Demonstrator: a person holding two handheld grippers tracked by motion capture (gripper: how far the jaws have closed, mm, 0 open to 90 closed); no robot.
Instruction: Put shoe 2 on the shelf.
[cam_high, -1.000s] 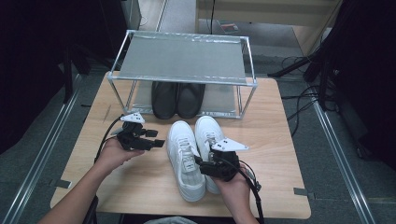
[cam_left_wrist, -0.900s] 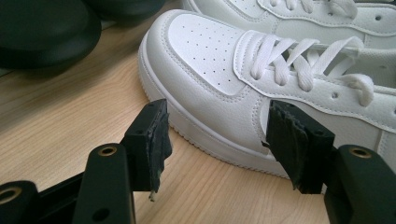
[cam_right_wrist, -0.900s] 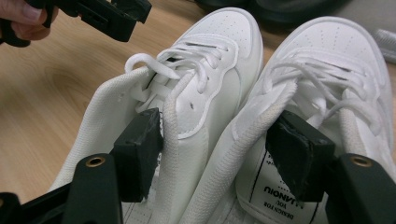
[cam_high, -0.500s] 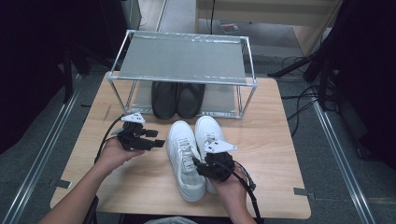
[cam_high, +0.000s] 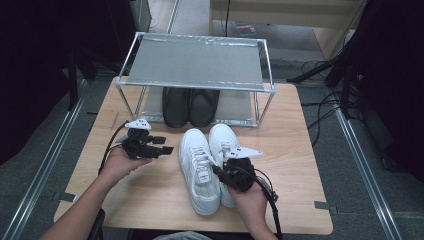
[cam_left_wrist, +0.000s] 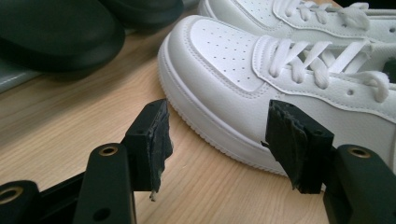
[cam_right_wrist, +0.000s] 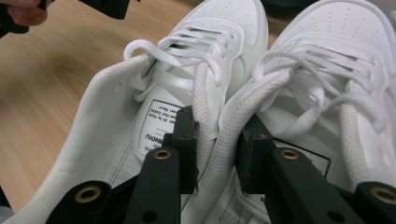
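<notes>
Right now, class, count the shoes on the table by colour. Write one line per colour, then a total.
White shoes: 2, left one and right one, side by side on the table.
Black shoes: 2, left one and right one, under the rack.
Total: 4 shoes.

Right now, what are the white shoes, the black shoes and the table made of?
The white shoes look like smooth leather or a leather-like stuff: slightly shiny, with tiny punched holes on the toe, woven laces and a ridged rubbery sole. The black shoes look like matte leather or rubber; it is hard to tell. The table looks like pale wood, with visible grain lines.
</notes>
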